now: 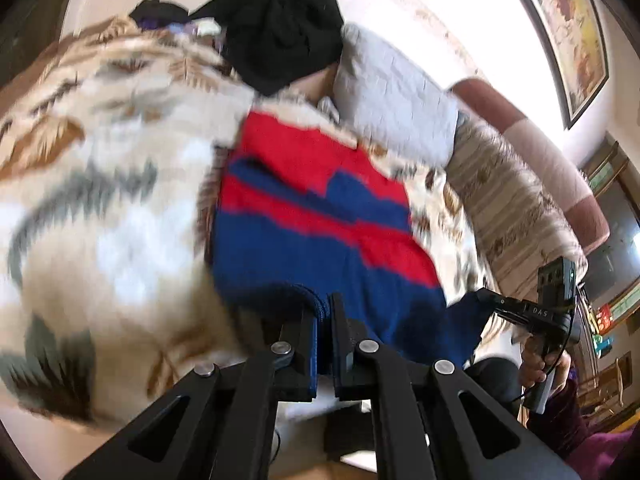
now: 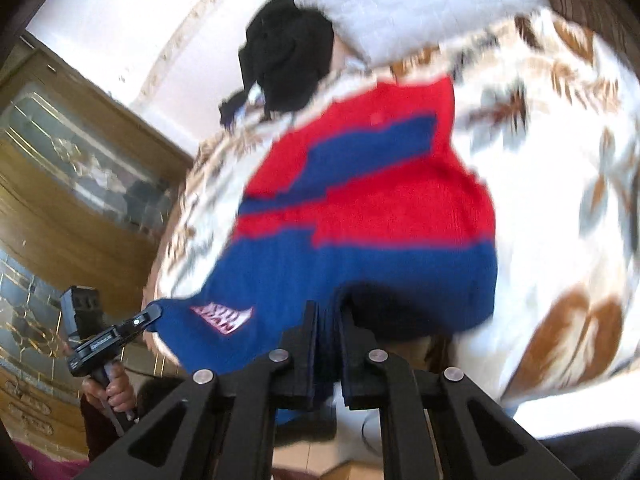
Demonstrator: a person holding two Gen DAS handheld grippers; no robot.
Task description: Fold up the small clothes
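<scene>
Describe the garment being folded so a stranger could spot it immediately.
Find the bed with the leaf-print blanket. Near its front edge lies a knitted sweater, both grippers' fingers clamped on its near blue edge. Unlike the black clothes behind, it is red and blue.

Black pile (image 1: 280,36) (blurred) perhaps blocking beyond.
</scene>
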